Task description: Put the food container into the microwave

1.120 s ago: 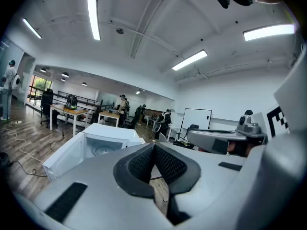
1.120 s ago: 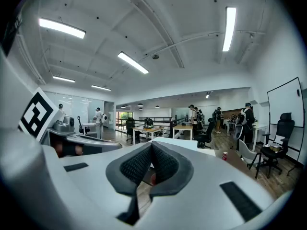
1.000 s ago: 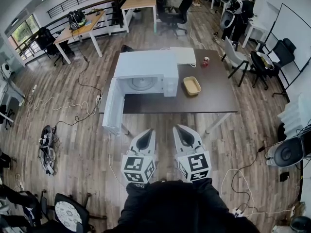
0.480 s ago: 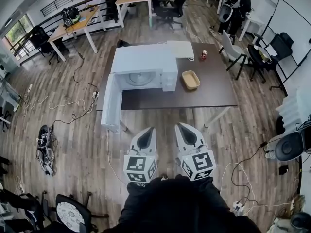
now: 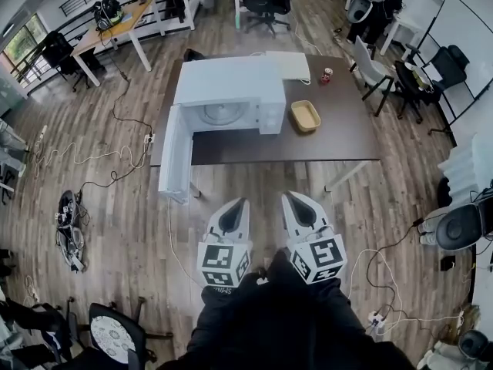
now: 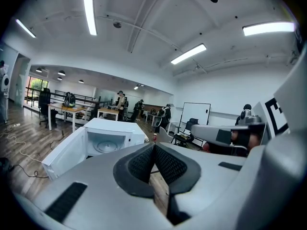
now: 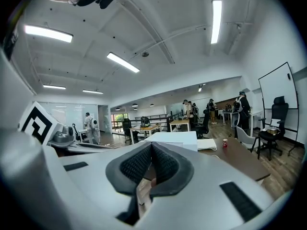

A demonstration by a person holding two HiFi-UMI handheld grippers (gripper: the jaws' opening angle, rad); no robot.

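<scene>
Left tool (image 5: 232, 219) and right tool (image 5: 301, 213): jaws pressed together, empty. Food container (image 5: 305, 116) sits on the desk (image 5: 343, 139) well ahead, nearer the right tool, beside the open microwave (image 5: 227, 83).

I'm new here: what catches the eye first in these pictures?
A white microwave, its door swung wide open, sits on a dark table, with a tan food container beside it on the right. Nearer the camera, the left gripper and right gripper are both shut and empty.
</scene>
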